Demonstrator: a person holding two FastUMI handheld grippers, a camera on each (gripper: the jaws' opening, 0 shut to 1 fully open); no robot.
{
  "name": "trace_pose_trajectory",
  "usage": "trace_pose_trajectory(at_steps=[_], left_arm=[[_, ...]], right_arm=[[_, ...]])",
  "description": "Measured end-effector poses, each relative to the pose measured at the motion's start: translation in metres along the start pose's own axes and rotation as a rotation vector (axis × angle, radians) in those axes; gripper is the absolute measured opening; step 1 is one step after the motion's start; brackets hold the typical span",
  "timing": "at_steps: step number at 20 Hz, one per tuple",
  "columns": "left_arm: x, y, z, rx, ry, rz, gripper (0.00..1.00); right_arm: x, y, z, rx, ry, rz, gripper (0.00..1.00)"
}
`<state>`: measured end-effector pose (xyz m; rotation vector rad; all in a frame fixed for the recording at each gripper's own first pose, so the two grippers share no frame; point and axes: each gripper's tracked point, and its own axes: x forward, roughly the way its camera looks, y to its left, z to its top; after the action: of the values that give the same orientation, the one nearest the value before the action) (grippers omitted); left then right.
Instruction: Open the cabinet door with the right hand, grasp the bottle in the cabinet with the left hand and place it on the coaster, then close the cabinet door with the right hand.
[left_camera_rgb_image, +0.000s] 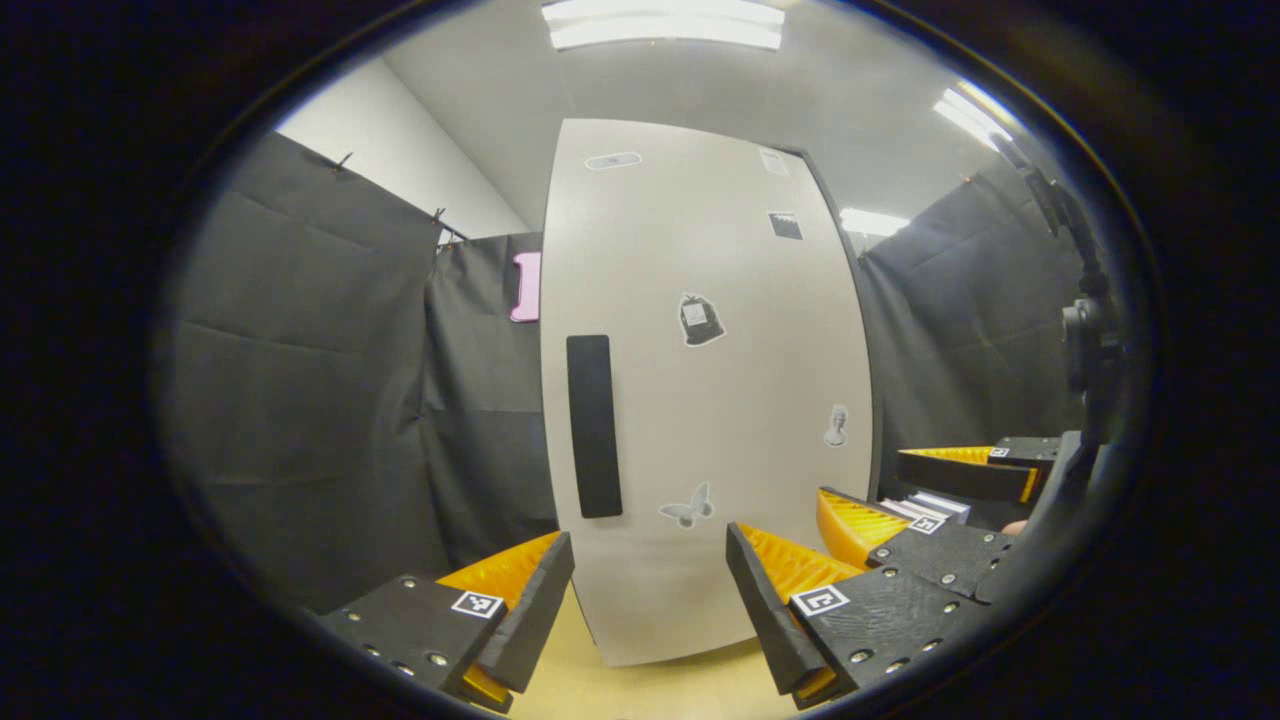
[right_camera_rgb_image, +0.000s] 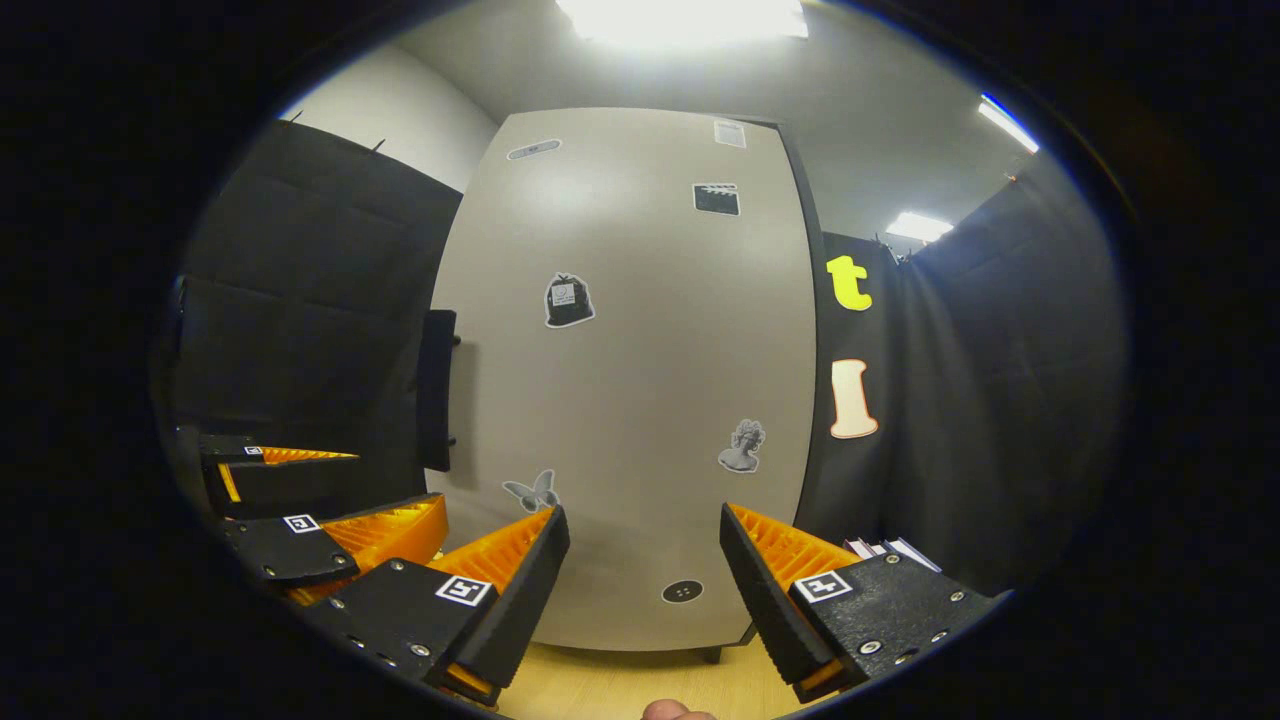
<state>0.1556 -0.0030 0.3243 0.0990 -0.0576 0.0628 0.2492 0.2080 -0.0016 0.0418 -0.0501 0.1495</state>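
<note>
Facing the shut cabinet door (right_camera_rgb_image: 640, 380), the right gripper (right_camera_rgb_image: 645, 570) – jaws open, empty – has the upright handle (right_camera_rgb_image: 437, 390) at 10 o'clock.

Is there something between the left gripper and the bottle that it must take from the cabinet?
Yes. The cabinet door is shut in front of the open left gripper, so it blocks the inside. Its black handle is not yet gripped by the open right gripper.

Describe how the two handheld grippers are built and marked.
Each gripper, left gripper and right gripper, has two wedge-shaped fingers with ribbed inner sides. Each finger sits on a dark flat plate with silver screws and carries a small square black-and-white marker. No cables or sleeves are visible.
</note>
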Motion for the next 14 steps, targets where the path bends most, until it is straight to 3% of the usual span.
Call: trace_pose_trajectory(at_steps=[11,14], left_arm=[[0.004,0.002,-0.003,-0.003,-0.005,-0.001,0.88],[0.006,0.000,-0.005,-0.014,0.000,-0.001,0.88]], right_arm=[[-0.001,-0.020,0.002,0.027,0.000,-0.121,0.94],[-0.001,-0.021,0.003,0.052,-0.002,-0.124,0.94]])
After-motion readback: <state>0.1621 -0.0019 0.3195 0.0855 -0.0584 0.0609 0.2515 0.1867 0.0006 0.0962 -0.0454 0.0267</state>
